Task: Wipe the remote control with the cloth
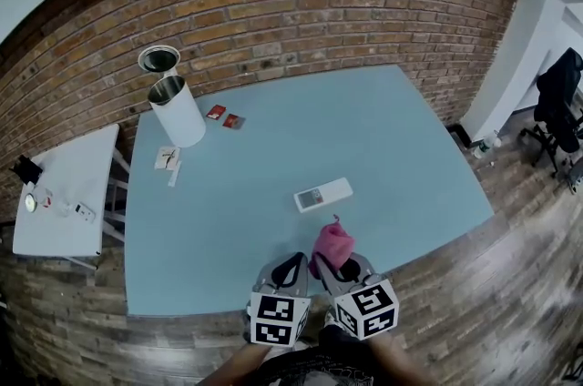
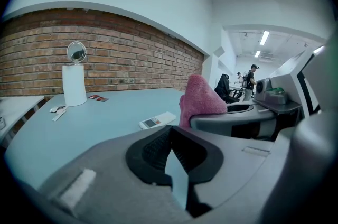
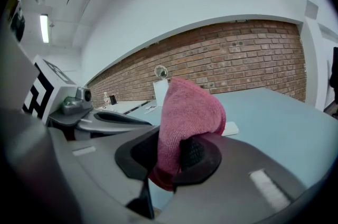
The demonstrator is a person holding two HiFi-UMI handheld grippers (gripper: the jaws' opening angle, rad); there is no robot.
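Brick wall along the back, and a pale blue counter (image 1: 228, 220) fills most of the head view. The remote control (image 1: 323, 194) lies flat near the middle of it, white, screen up, nothing touching it. The pink cloth (image 1: 333, 246) is near it, at about 6 o'clock from it and apart from it, bunched up and sticking up out of the right hand-held gripper (image 1: 349, 269), whose jaws are clamped tight on the lower part of the fabric. The left hand-held gripper (image 1: 293, 263) sits just beside it at 9 o'clock, jaws pressed fully together with nothing between them. Both sit at the near edge of the counter. Way off at 10 o'clock from the remote stands a tall white cylindrical container (image 1: 178, 111), with two small red packets (image 1: 224, 116) just at its 3 o'clock. A small white side table (image 1: 64, 193) stands off the counter's left edge
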